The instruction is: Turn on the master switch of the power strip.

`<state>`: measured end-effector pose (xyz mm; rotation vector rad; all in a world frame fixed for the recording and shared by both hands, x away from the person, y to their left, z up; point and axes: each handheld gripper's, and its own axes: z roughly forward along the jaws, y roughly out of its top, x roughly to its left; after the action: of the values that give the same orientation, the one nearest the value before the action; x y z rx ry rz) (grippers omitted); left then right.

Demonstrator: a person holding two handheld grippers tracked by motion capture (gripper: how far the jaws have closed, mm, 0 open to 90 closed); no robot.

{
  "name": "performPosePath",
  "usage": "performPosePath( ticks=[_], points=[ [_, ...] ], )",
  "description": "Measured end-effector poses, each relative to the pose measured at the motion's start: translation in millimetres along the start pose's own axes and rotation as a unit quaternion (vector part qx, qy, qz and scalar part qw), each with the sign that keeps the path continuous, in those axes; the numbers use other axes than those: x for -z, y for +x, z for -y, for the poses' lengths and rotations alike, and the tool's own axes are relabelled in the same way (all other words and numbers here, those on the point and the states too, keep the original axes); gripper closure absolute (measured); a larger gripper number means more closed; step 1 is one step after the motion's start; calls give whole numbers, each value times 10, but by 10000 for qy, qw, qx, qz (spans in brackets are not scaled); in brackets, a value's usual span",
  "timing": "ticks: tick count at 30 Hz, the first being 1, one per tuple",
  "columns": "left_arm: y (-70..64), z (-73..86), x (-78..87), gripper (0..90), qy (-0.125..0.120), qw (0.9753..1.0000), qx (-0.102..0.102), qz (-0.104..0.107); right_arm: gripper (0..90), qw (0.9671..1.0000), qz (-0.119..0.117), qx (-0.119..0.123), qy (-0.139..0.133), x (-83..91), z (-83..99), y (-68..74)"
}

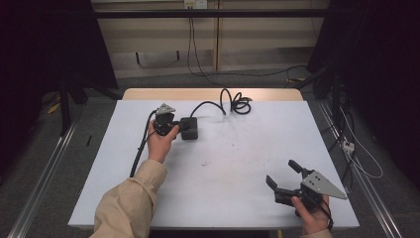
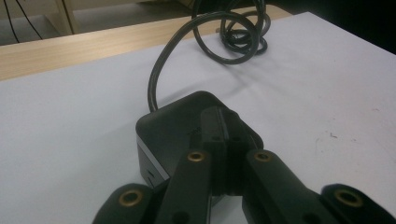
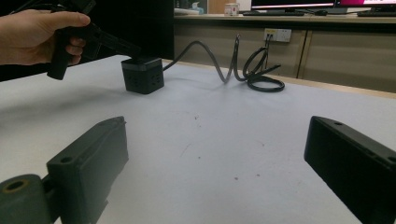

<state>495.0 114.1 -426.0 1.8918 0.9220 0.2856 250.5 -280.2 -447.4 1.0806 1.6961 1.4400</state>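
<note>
Left gripper (image 1: 174,127) sits on the black power cube (image 1: 190,128) at far left, jaws pressed together on top, nothing pinched. Right gripper (image 1: 283,177) idles spread, near right. Cube not lifted; cable (image 1: 233,101) coiled behind.

Open white table (image 1: 233,168) between the tongs; coiled cable (image 1: 236,101) behind black cube (image 1: 190,128)

The power cube (image 1: 190,128) is set left of centre on the worktop (image 1: 237,163); its cable (image 1: 233,101) is coiled behind it.
</note>
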Motion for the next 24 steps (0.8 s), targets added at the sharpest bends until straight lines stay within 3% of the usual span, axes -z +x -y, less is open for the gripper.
performPosePath(
  ticks=[24],
  points=[
    [11,7,-6,900,26,10000,29,7,58,10000,-27,-1,-8,7,-6,9]
  ],
)
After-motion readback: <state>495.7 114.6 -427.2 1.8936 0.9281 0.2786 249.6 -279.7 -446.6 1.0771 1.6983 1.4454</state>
